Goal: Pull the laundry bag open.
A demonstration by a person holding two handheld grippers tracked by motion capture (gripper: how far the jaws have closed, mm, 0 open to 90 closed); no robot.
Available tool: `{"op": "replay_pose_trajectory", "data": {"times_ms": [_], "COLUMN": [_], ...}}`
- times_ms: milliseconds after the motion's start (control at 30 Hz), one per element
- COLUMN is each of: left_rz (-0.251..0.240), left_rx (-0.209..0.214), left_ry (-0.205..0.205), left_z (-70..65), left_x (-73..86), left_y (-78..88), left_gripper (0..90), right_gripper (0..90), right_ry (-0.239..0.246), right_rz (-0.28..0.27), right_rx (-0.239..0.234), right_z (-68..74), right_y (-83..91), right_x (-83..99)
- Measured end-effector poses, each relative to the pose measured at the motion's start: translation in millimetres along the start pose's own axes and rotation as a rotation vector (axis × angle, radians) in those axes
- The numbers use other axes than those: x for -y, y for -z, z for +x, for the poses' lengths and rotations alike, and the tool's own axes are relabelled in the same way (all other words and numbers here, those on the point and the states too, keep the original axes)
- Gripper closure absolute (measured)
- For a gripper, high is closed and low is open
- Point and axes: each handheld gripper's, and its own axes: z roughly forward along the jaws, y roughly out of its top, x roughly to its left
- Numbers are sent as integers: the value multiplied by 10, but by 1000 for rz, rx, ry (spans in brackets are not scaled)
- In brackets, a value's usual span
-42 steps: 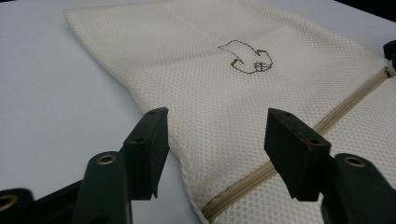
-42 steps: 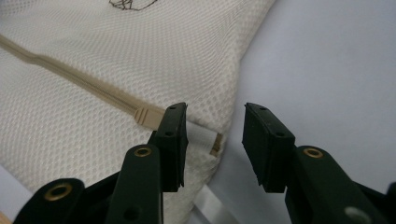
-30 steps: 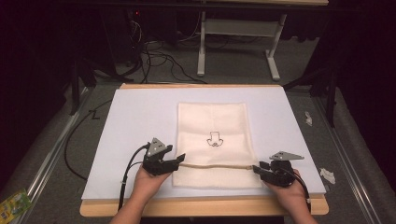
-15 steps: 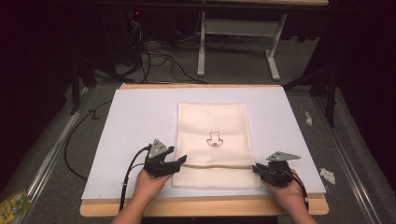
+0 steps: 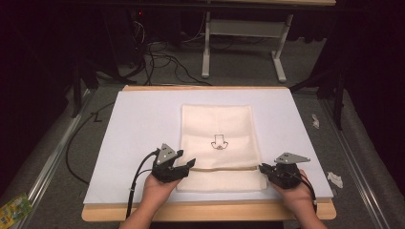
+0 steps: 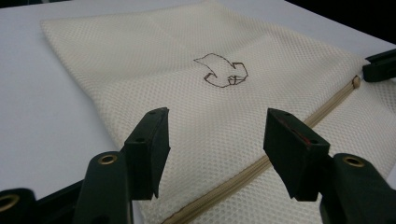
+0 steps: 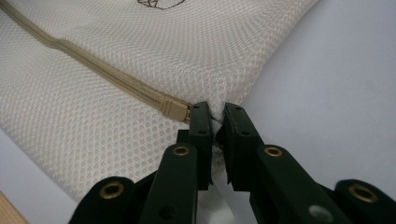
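Observation:
A cream mesh bag (image 5: 217, 126) lies flat on the white board, with a small brown drawing (image 5: 219, 142) on it and a tan zipper (image 5: 224, 168) across its near part. My left gripper (image 5: 190, 164) is at the zipper's left end. Its jaws (image 6: 217, 140) stand apart over the mesh (image 6: 187, 93) and have just been closing, without pressing on it. My right gripper (image 5: 262, 168) is at the bag's right edge. Its jaws (image 7: 217, 119) have just closed and pinch the mesh edge beside the zipper pull (image 7: 175, 109).
The white board (image 5: 143, 124) rests on a wooden table (image 5: 205, 211). Paper scraps (image 5: 315, 120) (image 5: 335, 179) lie to its right and a green packet (image 5: 14, 210) at the far left. Cables and a desk frame (image 5: 243, 28) stand beyond the table.
My left gripper has edged a little toward the bag's left edge. The right hand has kept its place at the zipper's right end.

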Motion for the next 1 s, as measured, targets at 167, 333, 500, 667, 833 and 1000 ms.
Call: {"op": "replay_pose_trajectory", "data": {"times_ms": [167, 333, 500, 667, 833, 1000], "left_rz": [16, 36, 38, 38, 70, 93], "left_rx": [28, 81, 113, 151, 164, 221], "left_ry": [-25, -41, -44, 15, -28, -45], "left_z": [-127, -322, -450, -578, -765, -956], "left_x": [1, 8, -20, -46, -74, -146], "left_y": [-113, -282, -322, -429, -610, -761], "left_gripper": [406, 406, 409, 432, 430, 487], "right_gripper": [842, 843, 842, 840, 840, 841], "right_ry": [15, 18, 33, 21, 22, 13], "right_rz": [-32, -64, -68, -91, -99, -104], "right_rx": [9, 11, 13, -2, -7, -9], "right_z": [0, 19, 24, 18, 25, 36], "right_y": [38, 74, 71, 87, 112, 114], "right_x": [-23, -39, -45, -62, -58, -65]}}
